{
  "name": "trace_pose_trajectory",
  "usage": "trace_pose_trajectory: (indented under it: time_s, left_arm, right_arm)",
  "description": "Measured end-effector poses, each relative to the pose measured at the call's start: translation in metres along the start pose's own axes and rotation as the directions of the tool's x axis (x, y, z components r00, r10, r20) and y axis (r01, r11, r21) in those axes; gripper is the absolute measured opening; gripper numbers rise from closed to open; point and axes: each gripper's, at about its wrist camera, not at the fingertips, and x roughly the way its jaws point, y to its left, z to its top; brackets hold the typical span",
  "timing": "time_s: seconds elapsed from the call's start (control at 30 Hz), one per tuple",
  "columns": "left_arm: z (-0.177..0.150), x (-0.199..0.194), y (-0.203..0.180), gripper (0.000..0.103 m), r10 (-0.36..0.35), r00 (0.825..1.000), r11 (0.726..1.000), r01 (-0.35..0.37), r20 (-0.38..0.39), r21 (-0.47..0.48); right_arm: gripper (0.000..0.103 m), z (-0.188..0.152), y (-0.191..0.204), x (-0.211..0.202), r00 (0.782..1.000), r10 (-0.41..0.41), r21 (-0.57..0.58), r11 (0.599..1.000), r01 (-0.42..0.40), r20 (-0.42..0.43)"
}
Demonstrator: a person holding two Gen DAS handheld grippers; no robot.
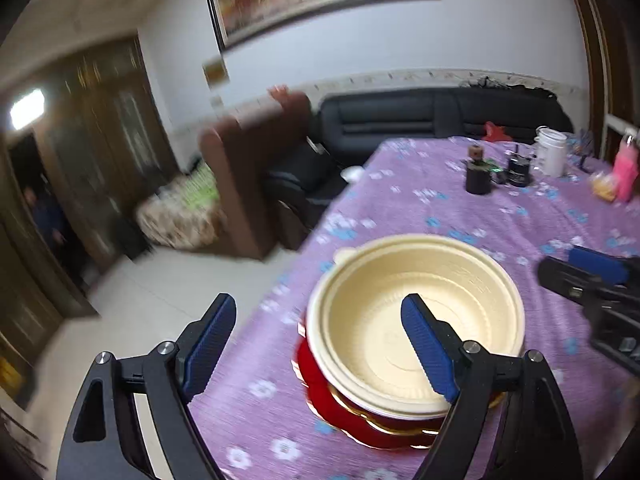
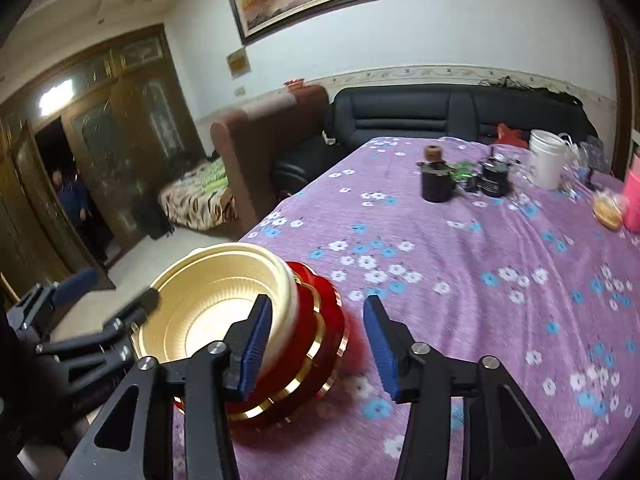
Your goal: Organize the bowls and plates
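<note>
A cream plastic bowl (image 1: 416,320) sits nested on a stack of red plates with gold rims (image 1: 340,412) near the left edge of the purple flowered tablecloth (image 1: 500,208). My left gripper (image 1: 318,344) is open and empty, its right finger over the bowl's inside, its left finger off the table edge. In the right wrist view the bowl (image 2: 216,304) and red plates (image 2: 320,344) lie lower left. My right gripper (image 2: 316,344) is open and empty, its jaws on either side of the stack's right rim. The right gripper (image 1: 592,280) shows at the left view's right edge.
At the table's far end stand a dark jar (image 2: 436,184), a black canister (image 2: 494,180), a white bucket (image 2: 546,164), a pink container (image 2: 632,200) and a bun (image 2: 608,208). A black sofa (image 2: 440,120) and brown armchair (image 2: 256,148) lie beyond. A person (image 2: 72,204) stands in the doorway.
</note>
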Motion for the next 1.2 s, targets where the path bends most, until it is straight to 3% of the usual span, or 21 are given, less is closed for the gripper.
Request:
trace_pose_trajectory:
  time_s: [0.1, 0.17, 0.47, 0.8, 1.03, 1.13, 1.2]
  left_arm:
    - [0.000, -0.020, -0.003, 0.089, 0.083, 0.991, 0.996, -0.085, 0.103, 0.012]
    - [0.000, -0.029, 0.000, 0.090, 0.090, 0.986, 0.996, -0.089, 0.141, -0.012]
    - [-0.006, -0.066, 0.009, 0.098, -0.075, 0.966, 0.984, 0.112, 0.247, -0.140]
    - [-0.016, -0.077, -0.008, 0.102, -0.149, 0.955, 0.979, 0.180, 0.256, -0.100]
    - [-0.019, -0.082, 0.004, 0.102, -0.191, 0.948, 0.960, 0.234, 0.256, -0.152]
    - [-0.023, -0.090, 0.012, 0.103, -0.178, 0.944, 0.959, 0.230, 0.278, -0.167]
    - [-0.025, -0.092, 0.015, 0.103, -0.172, 0.944, 0.959, 0.225, 0.281, -0.170]
  right_arm:
    - [0.055, -0.005, -0.016, -0.009, 1.000, 0.009, 0.043, 0.999, -0.010, 0.004]
    - [0.055, -0.008, -0.024, -0.013, 1.000, 0.011, 0.059, 0.998, -0.011, 0.010]
    - [0.060, -0.027, -0.042, -0.036, 0.997, -0.031, 0.082, 0.996, 0.026, 0.064]
    - [0.062, -0.047, -0.031, -0.035, 0.988, -0.144, -0.006, 0.989, 0.145, 0.052]
    - [0.062, -0.052, -0.015, -0.046, 0.981, -0.180, -0.056, 0.981, 0.184, 0.074]
    - [0.072, -0.056, -0.006, -0.056, 0.974, -0.194, -0.050, 0.978, 0.201, 0.115]
    - [0.086, -0.059, -0.002, -0.063, 0.963, -0.221, -0.044, 0.972, 0.230, 0.153]
